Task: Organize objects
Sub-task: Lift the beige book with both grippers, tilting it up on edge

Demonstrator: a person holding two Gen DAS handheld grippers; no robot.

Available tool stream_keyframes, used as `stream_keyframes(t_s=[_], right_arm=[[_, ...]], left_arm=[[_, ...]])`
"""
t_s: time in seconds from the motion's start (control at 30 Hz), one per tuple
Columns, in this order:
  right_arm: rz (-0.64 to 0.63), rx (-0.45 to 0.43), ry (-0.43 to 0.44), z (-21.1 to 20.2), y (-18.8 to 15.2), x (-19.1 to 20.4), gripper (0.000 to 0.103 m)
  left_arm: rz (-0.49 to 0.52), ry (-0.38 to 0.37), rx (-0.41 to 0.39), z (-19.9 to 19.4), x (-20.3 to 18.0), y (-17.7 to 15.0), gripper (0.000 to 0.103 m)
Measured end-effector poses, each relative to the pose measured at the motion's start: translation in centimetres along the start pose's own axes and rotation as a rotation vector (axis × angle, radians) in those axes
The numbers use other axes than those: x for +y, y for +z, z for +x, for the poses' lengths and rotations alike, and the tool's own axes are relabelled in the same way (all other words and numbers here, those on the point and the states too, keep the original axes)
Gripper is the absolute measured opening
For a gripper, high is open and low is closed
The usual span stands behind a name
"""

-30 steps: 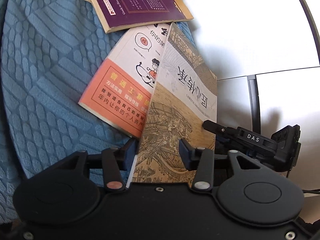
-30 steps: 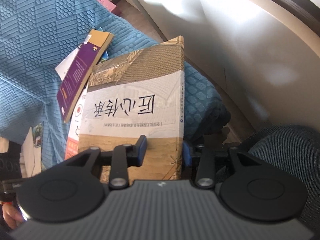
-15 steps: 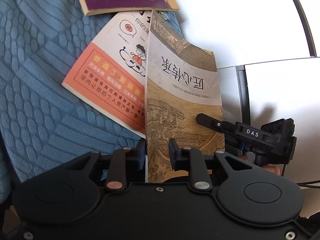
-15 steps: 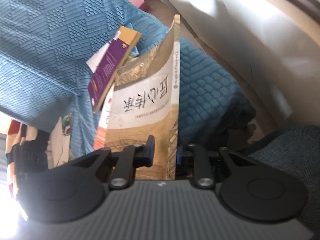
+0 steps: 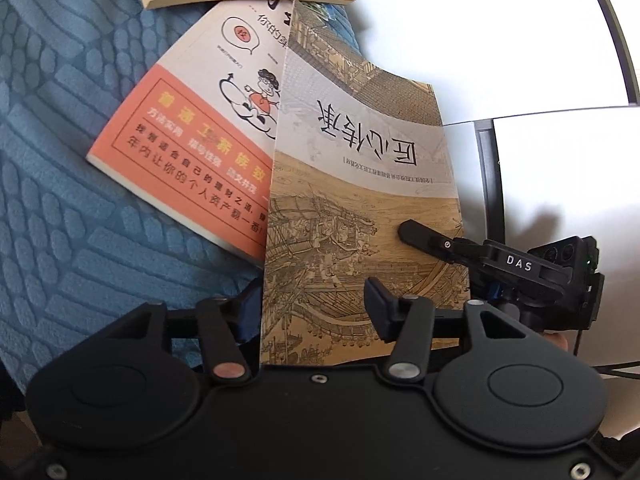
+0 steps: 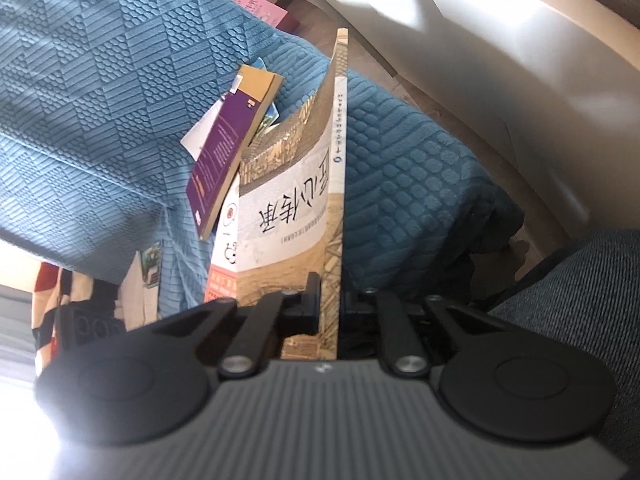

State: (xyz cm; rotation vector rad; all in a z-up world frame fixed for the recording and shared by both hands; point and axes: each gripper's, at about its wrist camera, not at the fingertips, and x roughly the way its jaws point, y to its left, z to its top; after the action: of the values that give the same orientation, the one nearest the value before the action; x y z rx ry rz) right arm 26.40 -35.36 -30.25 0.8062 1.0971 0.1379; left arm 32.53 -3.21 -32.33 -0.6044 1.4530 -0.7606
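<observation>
The right claw (image 6: 329, 312) has pressed in since a second ago and is closing on the spine edge of the tan book (image 5: 360, 208), pinching it. The left claw (image 5: 312, 308) is opening, its fingers apart around the book's near edge. Just beyond, an orange book (image 5: 188, 152) lies on the blue bedspread (image 5: 60, 160).

Home room, likely a bedroom, blue quilted bedspread (image 6: 120, 92) draped over a soft edge, paperback books (image 5: 208, 148) scattered on it, pale wall (image 6: 500, 52), wooden floor beyond
</observation>
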Motion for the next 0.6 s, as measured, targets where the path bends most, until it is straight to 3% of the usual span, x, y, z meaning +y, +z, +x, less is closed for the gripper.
stream_keyframes(t_s=[0.03, 0.1, 0.13, 0.37, 0.6], right_arm=[[-0.002, -0.002, 0.001, -0.1, 0.1, 0.0, 0.010], [-0.002, -0.009, -0.004, -0.4, 0.2, -0.1, 0.010], [-0.007, -0.013, -0.010, -0.5, 0.2, -0.1, 0.010], [-0.061, -0.036, -0.036, -1.3, 0.1, 0.9, 0.010], [-0.117, -0.089, -0.034, -2.8, -0.4, 2.5, 0.011]], left_arm=[[0.020, 0.021, 0.000, 0.0, -0.3, -0.1, 0.039], [0.046, 0.061, 0.005, 0.1, -0.5, -0.5, 0.020], [0.054, 0.072, 0.005, 0.0, -0.6, -0.7, 0.017], [0.161, 0.121, -0.065, -2.1, -3.1, -2.1, 0.013], [0.166, 0.085, -0.148, -5.7, -4.2, -3.1, 0.013]])
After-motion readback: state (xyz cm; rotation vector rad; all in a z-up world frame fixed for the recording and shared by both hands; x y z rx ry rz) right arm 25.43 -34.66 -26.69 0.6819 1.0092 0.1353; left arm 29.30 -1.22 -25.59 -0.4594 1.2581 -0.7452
